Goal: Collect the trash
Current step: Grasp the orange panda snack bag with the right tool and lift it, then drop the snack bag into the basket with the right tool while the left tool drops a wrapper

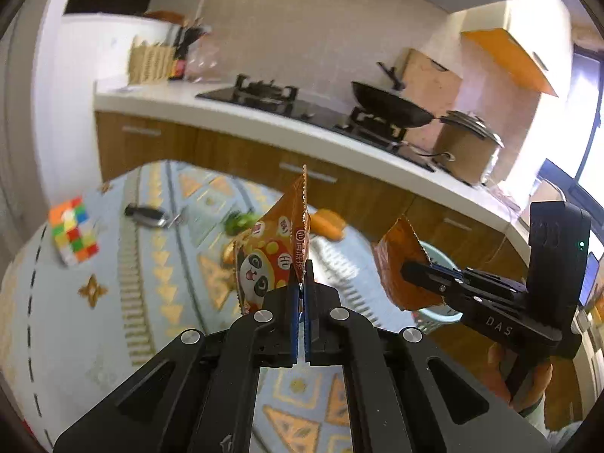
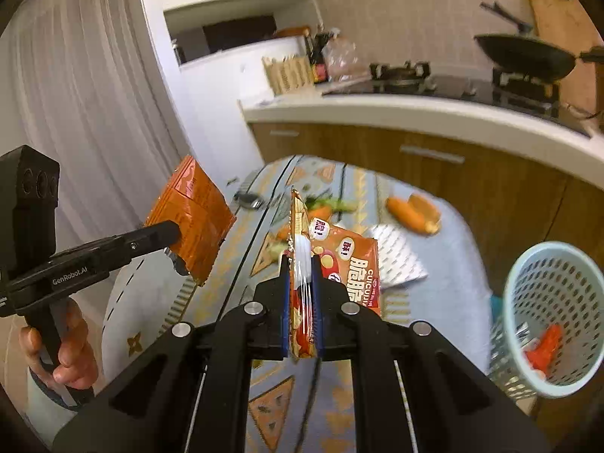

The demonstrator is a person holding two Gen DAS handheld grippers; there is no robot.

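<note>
My left gripper (image 1: 302, 268) is shut on the edge of an orange snack packet with a panda print (image 1: 271, 253), held upright above the table. In the right wrist view that same left gripper (image 2: 170, 232) shows at the left, with its packet's (image 2: 192, 219) plain orange back facing me. My right gripper (image 2: 300, 260) is shut on a second orange snack packet (image 2: 339, 260), also off the table. A light blue perforated basket (image 2: 555, 317) stands at the right of the table, with a red wrapper (image 2: 543, 347) inside it.
On the patterned blue tablecloth (image 1: 113, 302) lie a Rubik's cube (image 1: 73, 230), a black key fob (image 1: 145, 215), vegetable scraps (image 2: 321, 207), a hot dog bun (image 2: 415, 213) and a silver foil pack (image 2: 396, 256). A kitchen counter (image 2: 415, 117) with a stove and a wok (image 2: 524, 56) runs behind.
</note>
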